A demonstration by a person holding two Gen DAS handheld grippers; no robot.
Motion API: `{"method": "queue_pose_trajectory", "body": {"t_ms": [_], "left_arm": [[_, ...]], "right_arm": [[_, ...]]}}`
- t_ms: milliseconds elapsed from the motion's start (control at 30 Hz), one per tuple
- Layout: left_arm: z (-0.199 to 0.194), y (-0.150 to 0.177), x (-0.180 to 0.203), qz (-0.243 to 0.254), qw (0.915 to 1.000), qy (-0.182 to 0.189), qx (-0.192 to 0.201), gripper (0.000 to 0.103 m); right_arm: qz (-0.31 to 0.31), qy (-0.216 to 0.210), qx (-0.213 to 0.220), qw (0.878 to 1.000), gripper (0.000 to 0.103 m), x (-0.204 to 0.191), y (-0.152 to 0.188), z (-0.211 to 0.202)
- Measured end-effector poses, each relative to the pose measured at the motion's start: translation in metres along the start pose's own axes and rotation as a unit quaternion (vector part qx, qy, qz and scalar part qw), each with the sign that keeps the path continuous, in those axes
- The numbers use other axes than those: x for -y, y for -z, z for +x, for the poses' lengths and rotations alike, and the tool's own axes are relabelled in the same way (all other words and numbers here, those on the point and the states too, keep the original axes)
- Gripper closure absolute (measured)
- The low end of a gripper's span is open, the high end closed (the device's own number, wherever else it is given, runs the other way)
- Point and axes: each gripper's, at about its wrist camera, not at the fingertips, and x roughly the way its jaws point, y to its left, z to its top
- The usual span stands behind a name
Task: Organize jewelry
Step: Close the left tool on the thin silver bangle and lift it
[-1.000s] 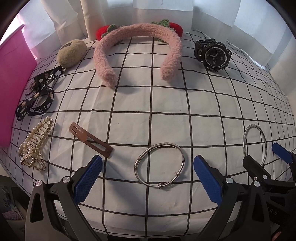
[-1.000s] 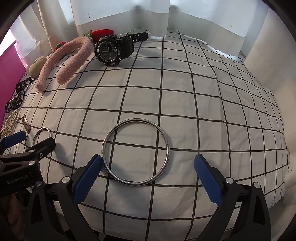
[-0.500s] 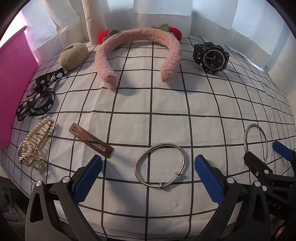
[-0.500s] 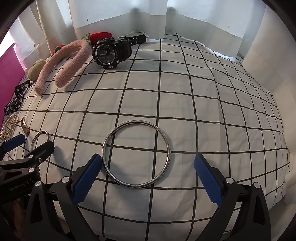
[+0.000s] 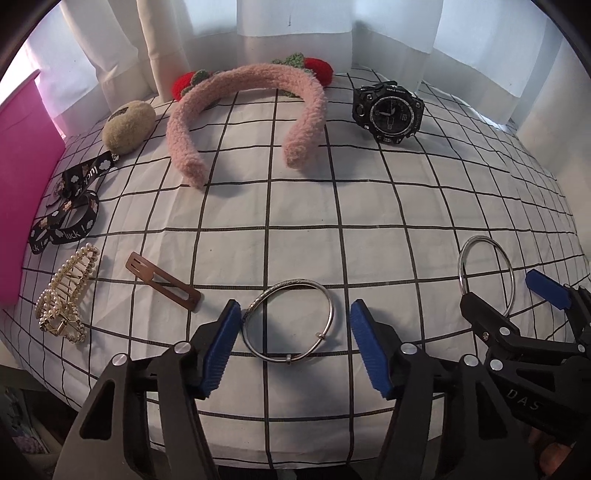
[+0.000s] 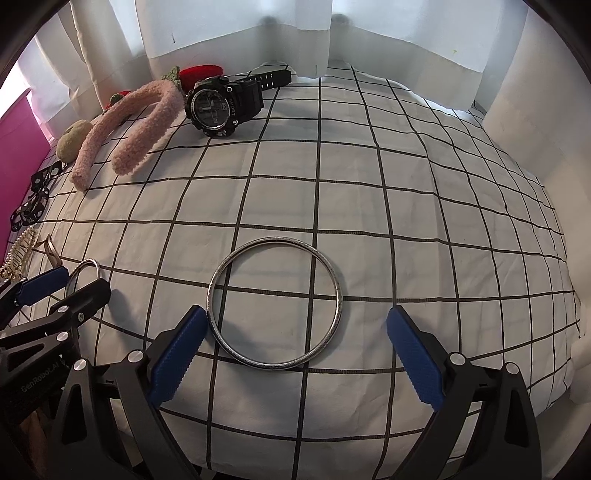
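cloth [image 6: 424, 229] open right, headband [image 5: 243, 107] (watch [image 5: 388, 110] too) blocking rear

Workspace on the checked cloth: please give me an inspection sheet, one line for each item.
Surface: white cloth with black grid, a little wrinkled.
Job's things: silver clasp bangle between the left fingers; plain silver ring bangle before the right gripper; black sport watch; fluffy pink headband; pearl claw clip; brown flat hair clip; black printed ribbon.
Clutter: beige plush ball; red knitted piece.
Grippers: left gripper open, narrowed around its bangle; right gripper open wide.
Cables: nothing seen.
Surroundings: white curtain; pink panel.
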Motion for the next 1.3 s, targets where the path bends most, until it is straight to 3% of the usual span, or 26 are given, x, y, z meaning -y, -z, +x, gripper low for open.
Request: {"method": "queue_pose_trajectory", "body": {"t_ms": [200, 333, 567, 600, 633, 667, 833, 900, 933, 967, 1000, 1067, 1300], "left_arm": [[0.0, 0.0, 0.003, 0.001, 1.0, 0.003, 0.001, 0.054], [-0.001, 0.001, 0.002, -0.004, 1.0, 0.004, 0.001, 0.055], [-0.004, 0.002, -0.003, -0.015, 0.9999, 0.007, -0.001, 0.055], [-0.004, 0.002, -0.004, -0.016, 0.9998, 0.006, 0.0, 0.055], [-0.004, 0.002, -0.005, -0.018, 0.9998, 0.005, 0.001, 0.055], [-0.006, 0.002, -0.006, -0.018, 0.9998, 0.005, 0.003, 0.055], [-0.005, 0.003, -0.009, -0.022, 0.9997, 0.005, 0.0, 0.055], [-0.005, 0.003, -0.01, -0.024, 0.9997, 0.005, 0.0, 0.055], [-0.005, 0.003, -0.01, -0.024, 0.9997, 0.005, 0.0, 0.055], [-0.005, 0.003, -0.01, -0.024, 0.9997, 0.005, 0.001, 0.055], [-0.005, 0.003, -0.01, -0.024, 0.9997, 0.005, 0.0, 0.055], [-0.005, 0.003, -0.01, -0.025, 0.9997, 0.005, 0.0, 0.055], [-0.005, 0.003, -0.011, -0.028, 0.9996, 0.006, 0.003, 0.055]], "right_arm": [[0.003, -0.001, 0.002, 1.0, 0.012, -0.001, 0.003, -0.004], [0.005, 0.001, 0.011, 1.0, 0.037, 0.001, 0.004, -0.012], [0.013, -0.01, 0.016, 1.0, 0.041, 0.006, 0.004, -0.015], [0.017, -0.015, 0.02, 1.0, 0.047, 0.007, 0.004, -0.017], [0.016, -0.004, 0.018, 1.0, 0.097, 0.007, 0.003, -0.018], [0.012, -0.001, 0.024, 1.0, 0.103, 0.007, 0.001, -0.02], [-0.002, 0.003, 0.02, 1.0, 0.102, 0.002, -0.001, -0.019], [0.0, -0.007, 0.019, 1.0, 0.097, 0.003, -0.001, -0.019], [0.007, -0.024, 0.017, 1.0, 0.076, 0.004, -0.001, -0.019], [0.017, -0.033, 0.012, 0.999, 0.032, 0.006, -0.001, -0.018], [0.028, -0.039, 0.013, 0.999, 0.025, 0.008, 0.001, -0.018], [0.045, -0.057, 0.024, 0.997, 0.025, 0.012, 0.004, -0.023], [0.02, -0.047, 0.006, 0.999, 0.025, -0.002, 0.003, -0.017]]}}
